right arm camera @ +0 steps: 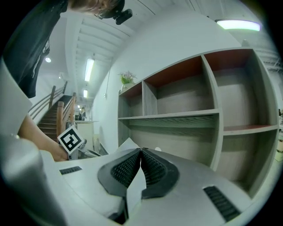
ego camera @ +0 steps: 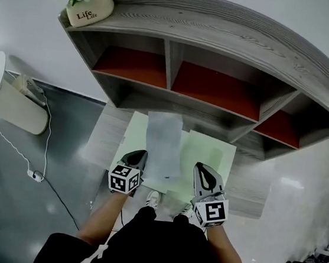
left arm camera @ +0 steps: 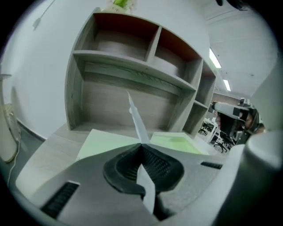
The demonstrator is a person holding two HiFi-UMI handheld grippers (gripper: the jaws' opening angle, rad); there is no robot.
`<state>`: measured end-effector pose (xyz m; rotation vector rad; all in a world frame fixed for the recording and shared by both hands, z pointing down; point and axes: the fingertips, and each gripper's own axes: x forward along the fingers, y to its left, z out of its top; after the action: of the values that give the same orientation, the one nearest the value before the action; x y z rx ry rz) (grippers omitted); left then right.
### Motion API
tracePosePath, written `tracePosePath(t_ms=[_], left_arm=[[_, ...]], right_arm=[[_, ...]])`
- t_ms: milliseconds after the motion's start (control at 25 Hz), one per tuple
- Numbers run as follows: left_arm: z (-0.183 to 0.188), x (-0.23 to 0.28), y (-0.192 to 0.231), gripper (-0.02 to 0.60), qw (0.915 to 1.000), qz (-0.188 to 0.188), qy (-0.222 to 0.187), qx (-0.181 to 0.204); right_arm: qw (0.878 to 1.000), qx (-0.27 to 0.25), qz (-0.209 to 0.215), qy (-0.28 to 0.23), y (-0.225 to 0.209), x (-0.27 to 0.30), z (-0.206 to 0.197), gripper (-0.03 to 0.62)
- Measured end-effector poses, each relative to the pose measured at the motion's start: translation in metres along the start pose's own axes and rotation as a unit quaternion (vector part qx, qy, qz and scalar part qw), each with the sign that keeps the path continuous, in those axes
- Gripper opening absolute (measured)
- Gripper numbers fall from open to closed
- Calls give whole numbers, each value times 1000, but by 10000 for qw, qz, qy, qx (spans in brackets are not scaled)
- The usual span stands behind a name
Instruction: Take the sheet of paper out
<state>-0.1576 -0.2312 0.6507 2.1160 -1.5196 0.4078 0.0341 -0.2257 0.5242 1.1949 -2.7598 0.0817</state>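
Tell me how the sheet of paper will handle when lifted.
Probably floppy: the sheet of paper is thin, showing edge-on as a mere sliver in the left gripper view. Likely light, so apt to sag between the left gripper and the right gripper. It may crease or tear if they pull apart, since both pinch it near one end.

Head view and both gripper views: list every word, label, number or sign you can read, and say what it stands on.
"Life": large script on the cream flower pot atop the shelf unit.
"Life": smaller, just below on the same pot; faint, so less certain.
Square markers: black-and-white patterns only, no letters or numbers.
Nothing else can be read in any view.
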Motion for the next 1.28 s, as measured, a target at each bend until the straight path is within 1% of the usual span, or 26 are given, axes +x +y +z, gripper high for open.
tracePosePath(t_ms=[160, 280, 440, 600, 680, 840, 1000, 1120, 1280], left_arm=[[20, -16, -9, 6, 9984, -15, -471, 305], [36, -29, -17, 6, 9948, -18, -842, 570], [57, -48, -34, 5, 9846, -70, -1403, 1042], [72, -66, -51, 6, 9745, -136, -1747, 1403], [82, -74, -57, 6, 9708, -172, -1908, 1444], [102, -92, -66, 6, 9645, -229, -2237, 1386], [129, -109, -78, 6, 9540, -287, -2581, 1495], [147, -117, -84, 6, 9485, -296, -2758, 1529], [166, -121, -92, 6, 9421, -374, -2965, 1519]], right_arm=[[10000, -40, 17, -66, 3, 5, 6, 21], [9999, -86, -2, -119, 4, 6, 11, 21], [9998, -139, -30, -149, 3, 5, 14, 21], [9995, -195, -87, -213, -1, 3, 20, 21], [9994, -219, -139, -249, -4, 2, 26, 21], [9982, -277, -315, -418, -13, -2, 40, 21], [9960, -450, -490, -594, -24, -9, 59, 21], [9935, -425, -639, -839, -32, -13, 79, 21], [9903, -468, -788, -1041, -39, -20, 100, 21]])
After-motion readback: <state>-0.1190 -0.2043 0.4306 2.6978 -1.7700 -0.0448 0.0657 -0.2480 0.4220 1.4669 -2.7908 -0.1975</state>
